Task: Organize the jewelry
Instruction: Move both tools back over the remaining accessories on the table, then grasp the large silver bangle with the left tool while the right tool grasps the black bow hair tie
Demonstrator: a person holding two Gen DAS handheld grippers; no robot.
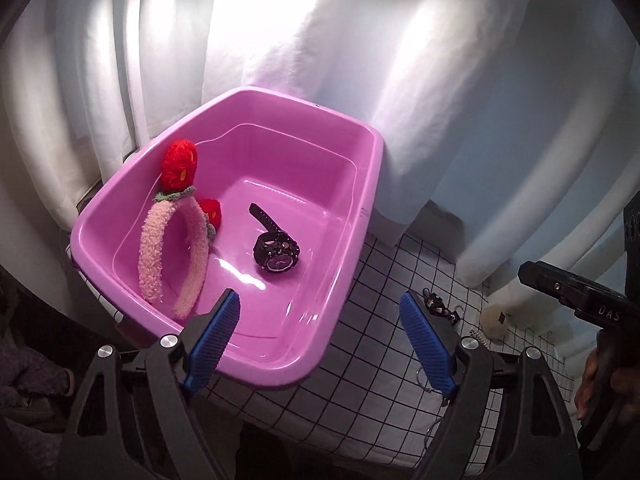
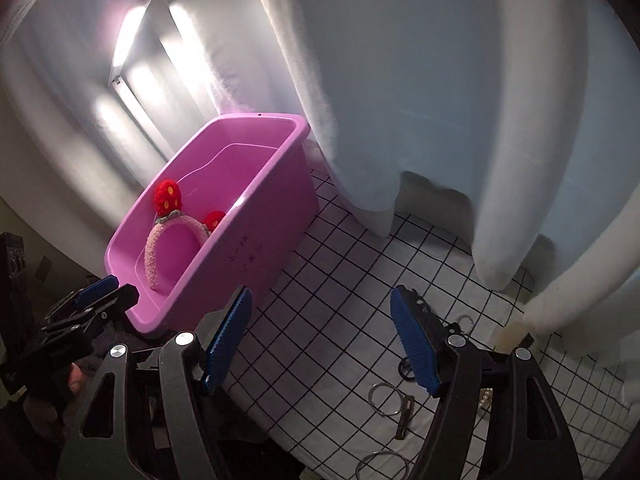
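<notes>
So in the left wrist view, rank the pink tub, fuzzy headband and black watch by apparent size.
1. Pink tub, by far the largest.
2. Fuzzy headband.
3. Black watch, smallest.

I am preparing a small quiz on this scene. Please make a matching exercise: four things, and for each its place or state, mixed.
Things:
1. black wristwatch
2. fluffy headband
3. metal rings
4. left gripper

Places or states:
A. leaning on the pink tub's side wall
B. lying on the checked cloth
C. jaws open, nothing between them
D. flat on the tub floor

Pairs: 1-D, 2-A, 3-B, 4-C
</notes>
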